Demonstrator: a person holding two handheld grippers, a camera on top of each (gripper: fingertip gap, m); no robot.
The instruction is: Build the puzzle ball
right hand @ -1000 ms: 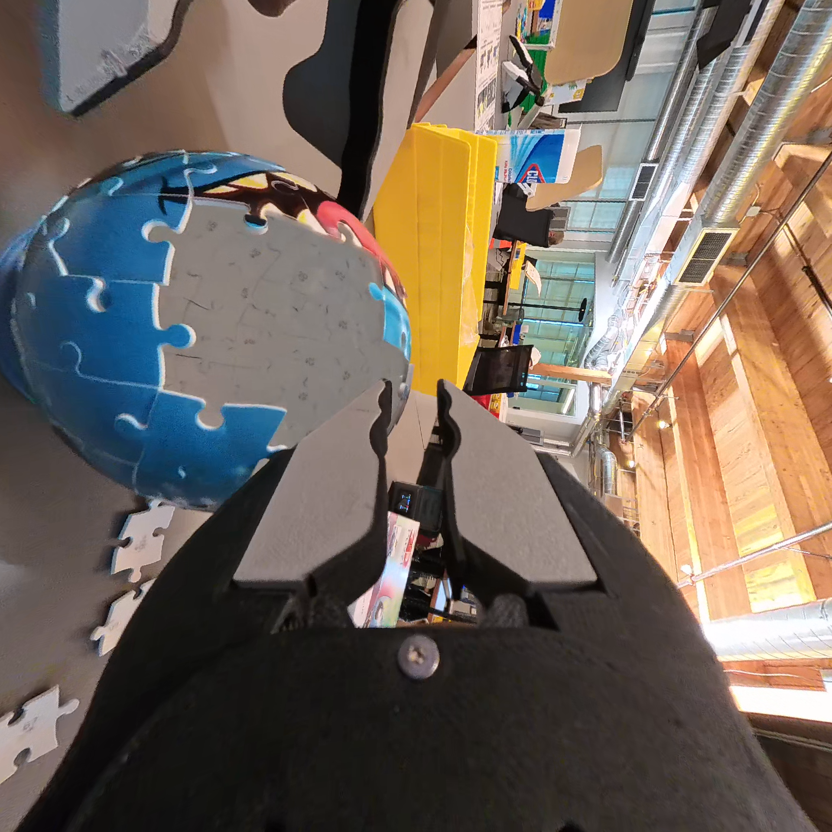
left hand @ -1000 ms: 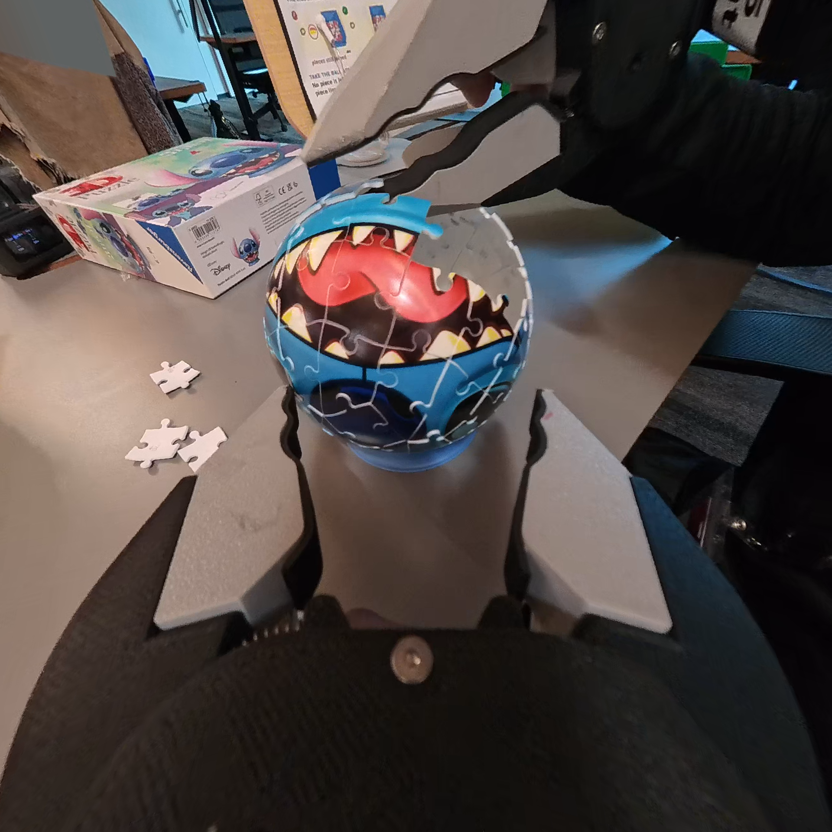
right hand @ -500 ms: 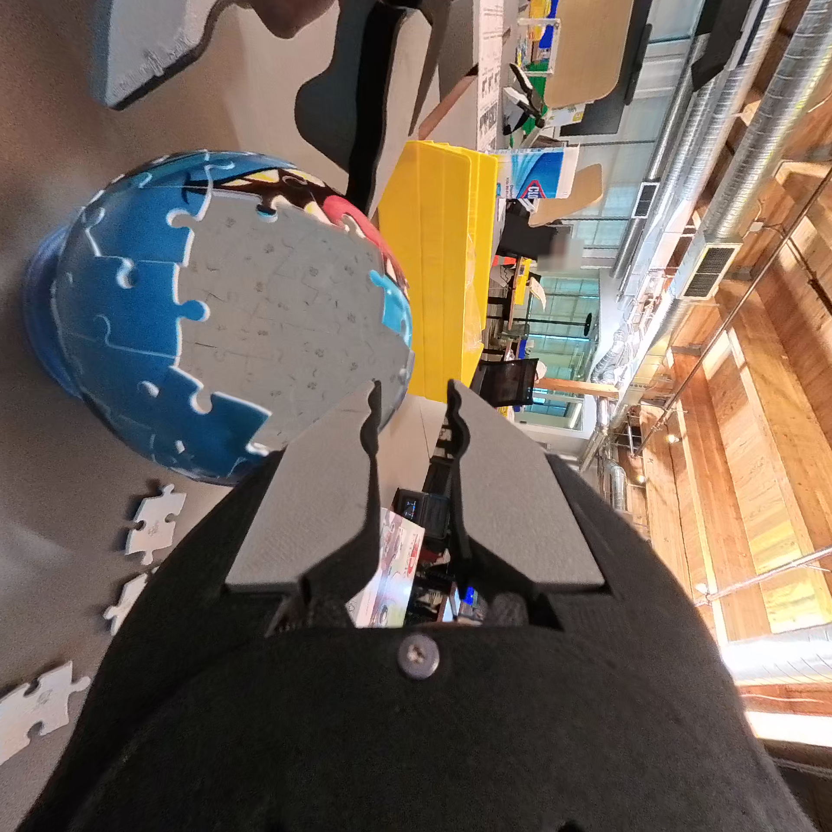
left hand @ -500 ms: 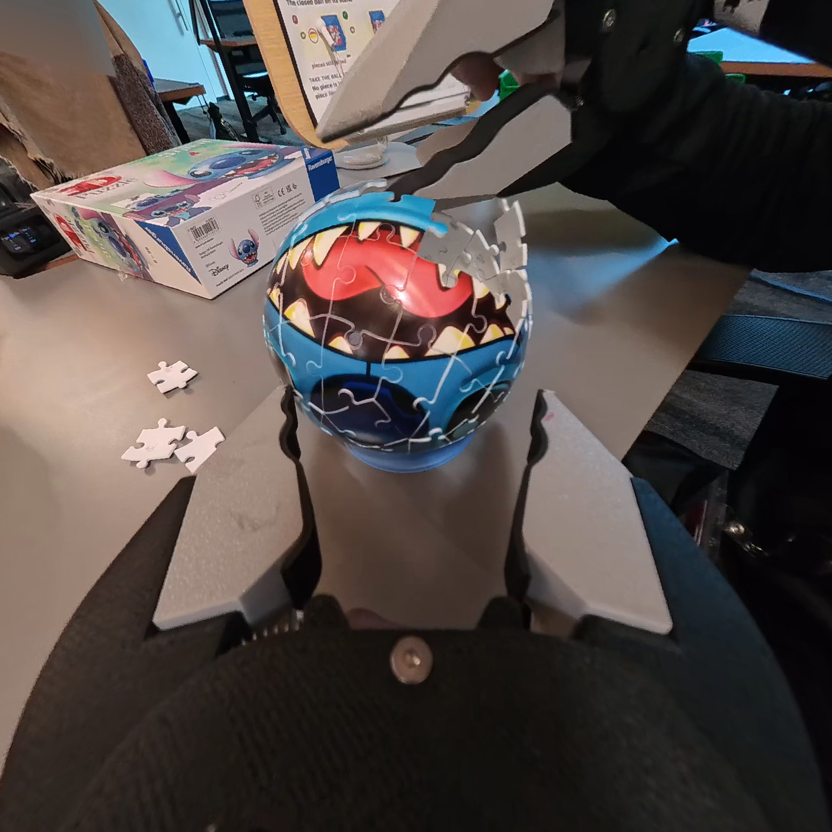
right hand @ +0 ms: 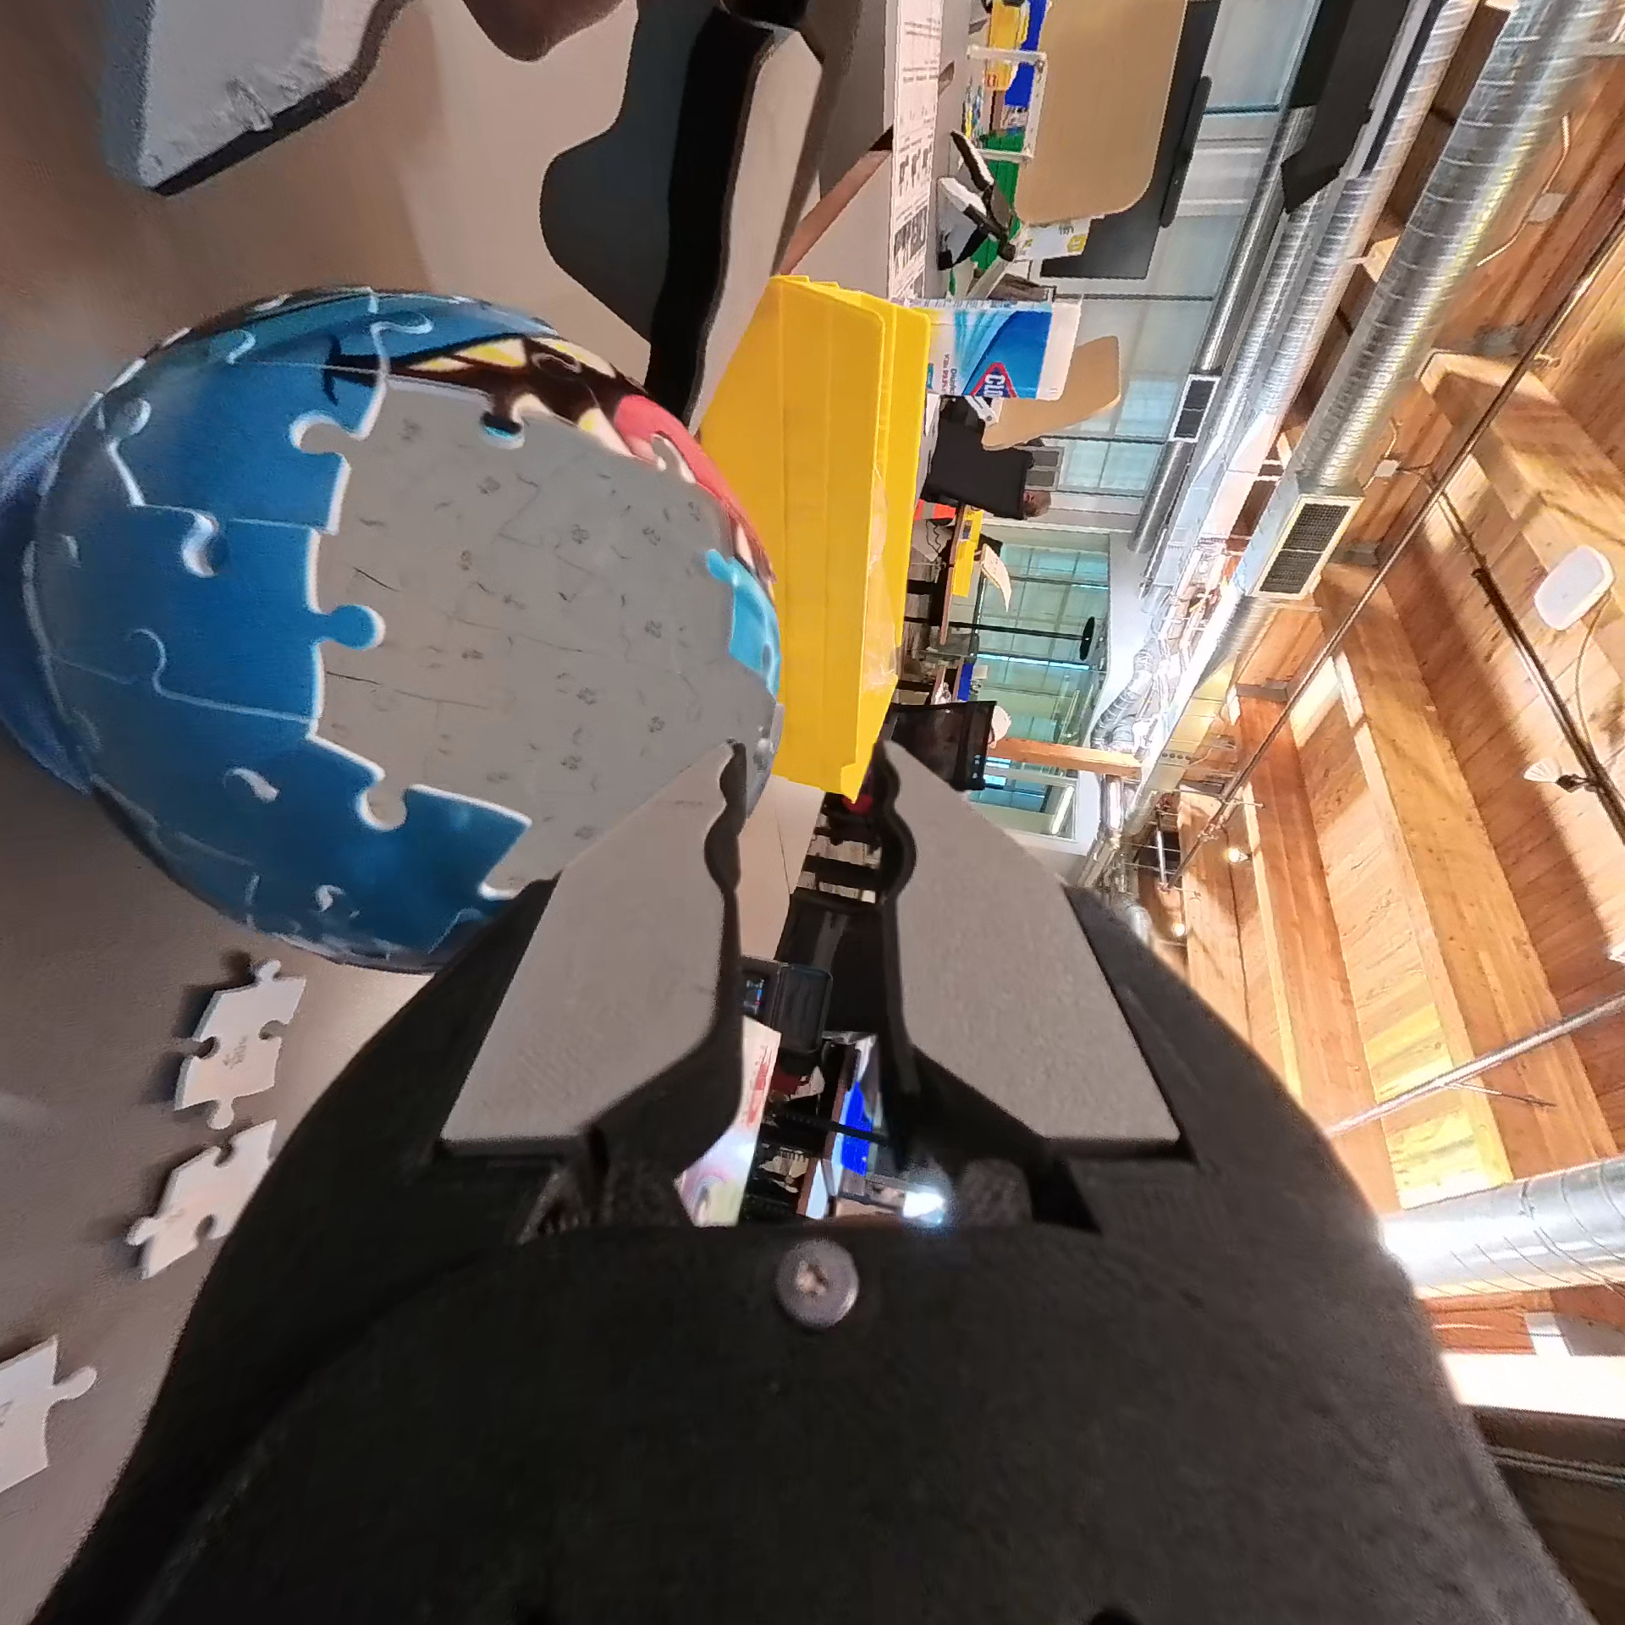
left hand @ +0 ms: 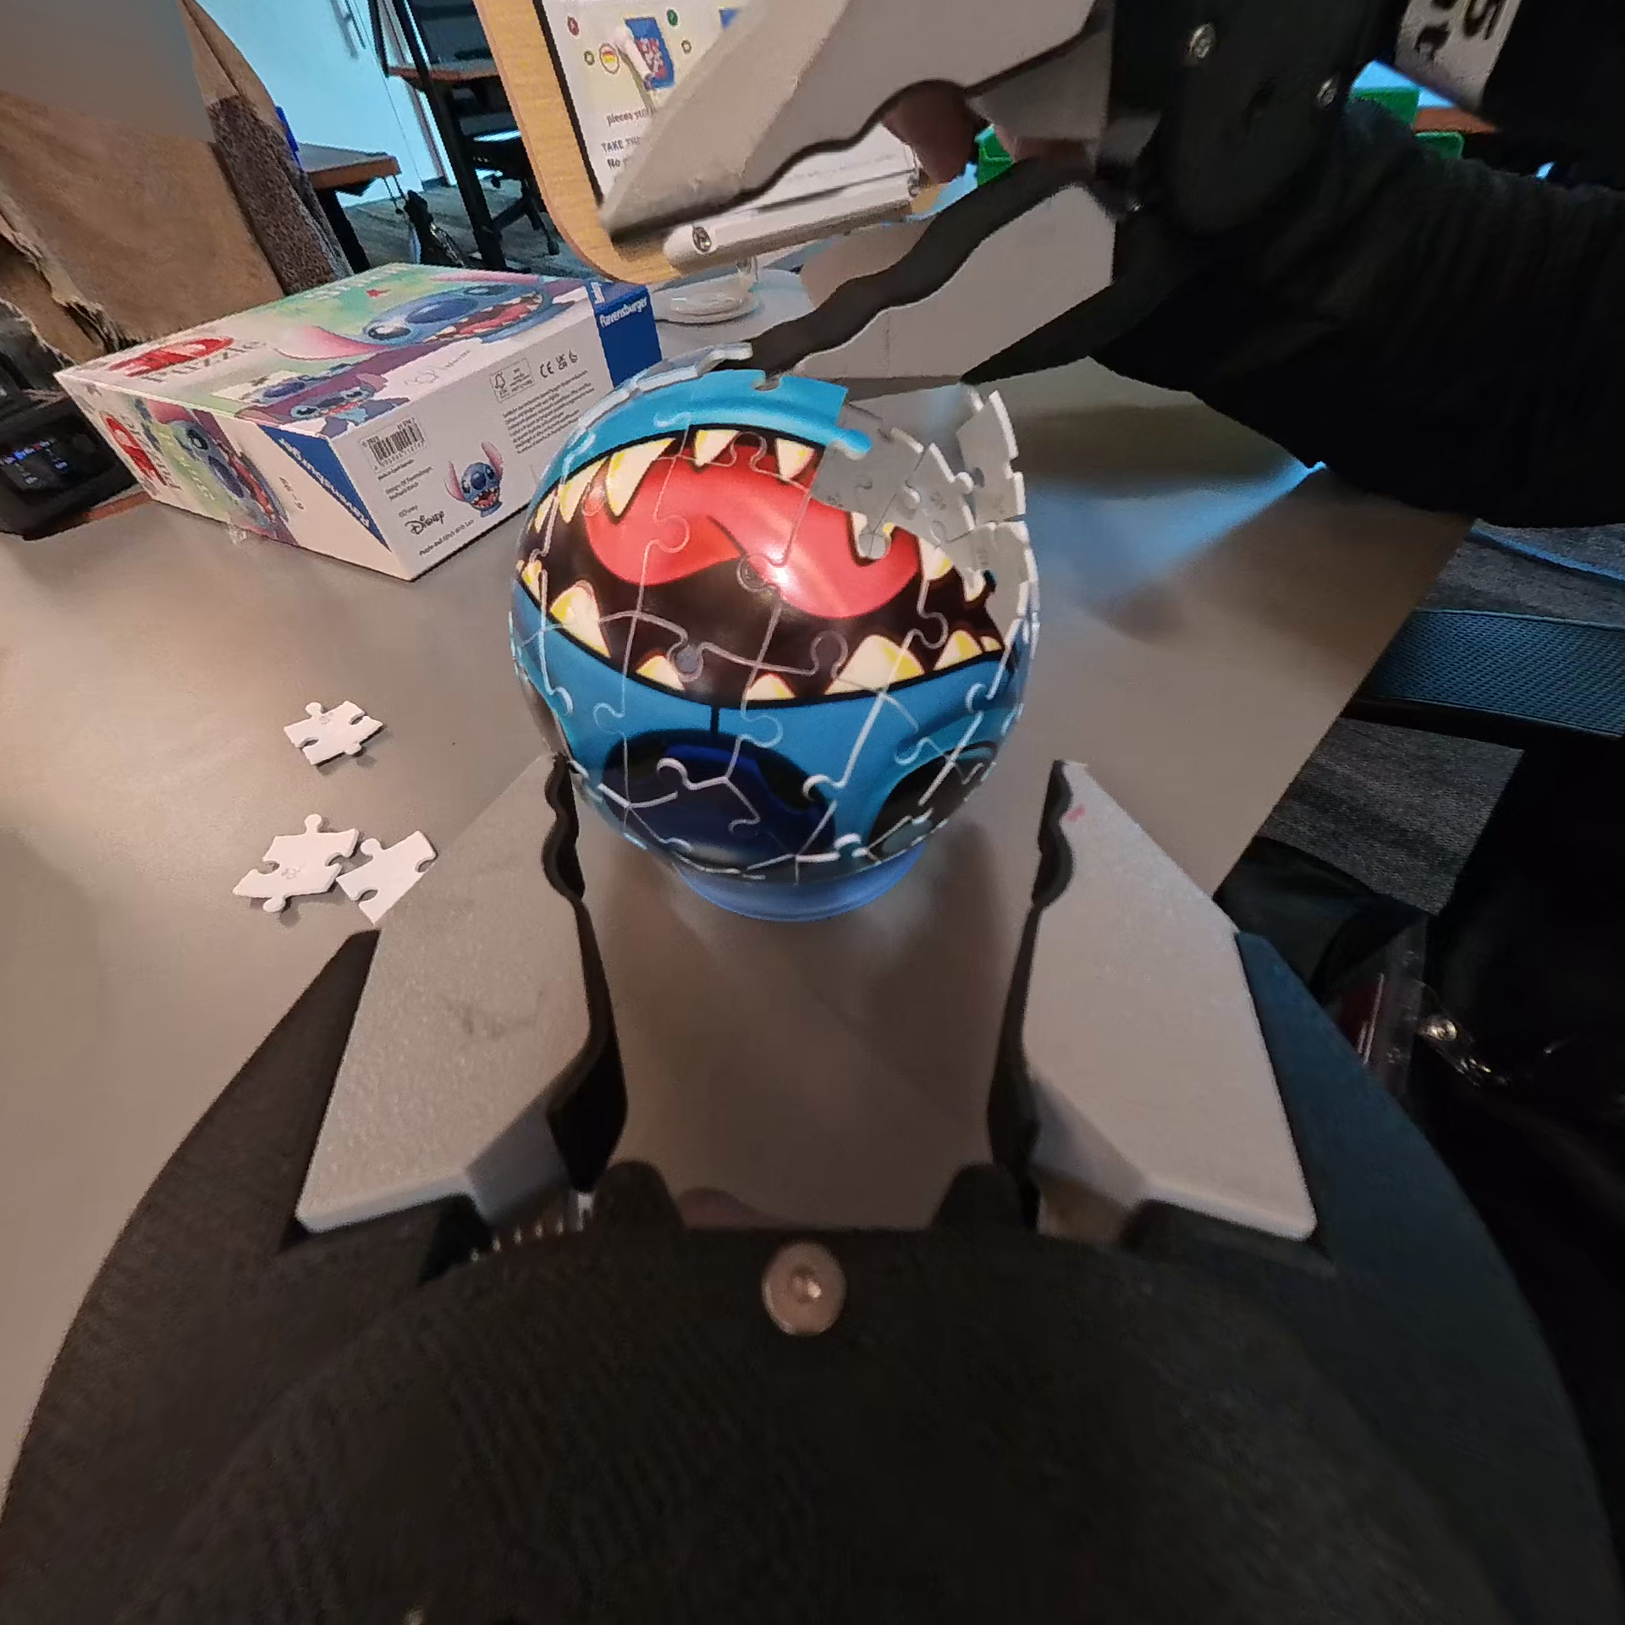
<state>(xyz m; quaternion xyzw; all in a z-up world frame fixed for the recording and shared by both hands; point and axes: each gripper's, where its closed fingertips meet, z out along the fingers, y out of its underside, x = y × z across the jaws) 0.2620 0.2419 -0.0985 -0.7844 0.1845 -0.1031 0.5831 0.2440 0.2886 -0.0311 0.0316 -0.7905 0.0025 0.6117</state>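
The puzzle ball, blue with a red toothed mouth, stands on a blue ring stand on the grey table. An unfilled gap at its upper right shows grey piece backs; in the right wrist view the gap is large. My left gripper is open and empty, with its tips on either side of the ball's lower part, not touching. My right gripper is open and empty beside the ball's top. In the left wrist view its lower finger rests at the ball's top edge.
Three loose white pieces lie left of the ball; they also show in the right wrist view. The puzzle box lies at the back left. The table edge runs close on the right. A yellow bin stands behind. Across from one pair of fingers to the other is roughly 9 cm.
My right gripper's jaws have spread wider and it has shifted a little at the ball's top. The grey pieces at the gap's edge now stand out jagged. The left gripper has held still.
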